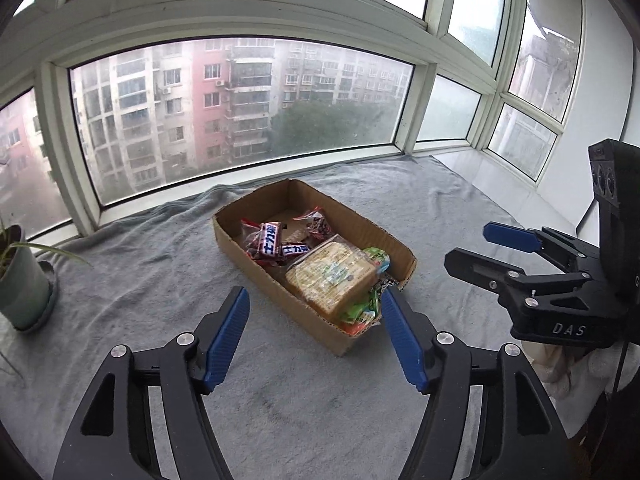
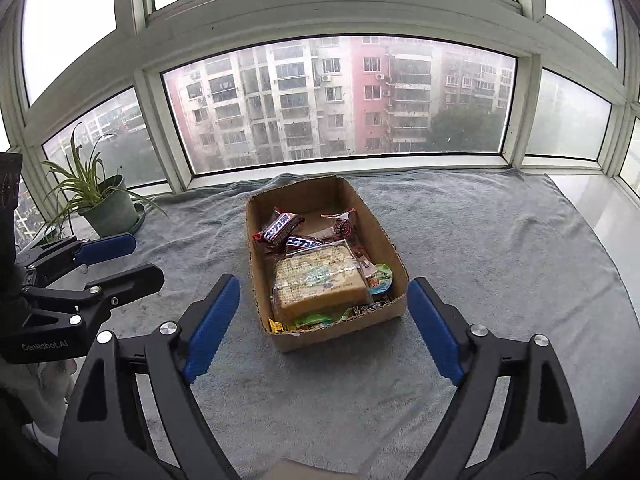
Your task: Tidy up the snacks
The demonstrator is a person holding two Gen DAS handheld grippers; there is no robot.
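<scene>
In the left wrist view, an open cardboard box sits on a grey towel spread over the window ledge, and serves as the landmark here. Inside it, at the window end, lie chocolate bars in dark wrappers with white lettering and a small red-edged candy packet; toward the near end a clear-wrapped block of tan bread or cake rests on top of green snack packets. The left hand-held gripper hangs just short of the box's near corner, its blue pads apart and holding nothing. The right hand-held gripper is to the right of the box, apart from it, fingers spread and empty. A potted plant stands well left of the box. In the right wrist view, the same cardboard box lies lengthwise ahead, with the chocolate bars and candy packet at its far end, the wrapped cake filling the near half, and green packets at its right and front edges. The right hand-held gripper straddles the box's near end without touching it, jaws wide and empty. The left hand-held gripper is left of the box, open, with the potted plant beyond it.
</scene>
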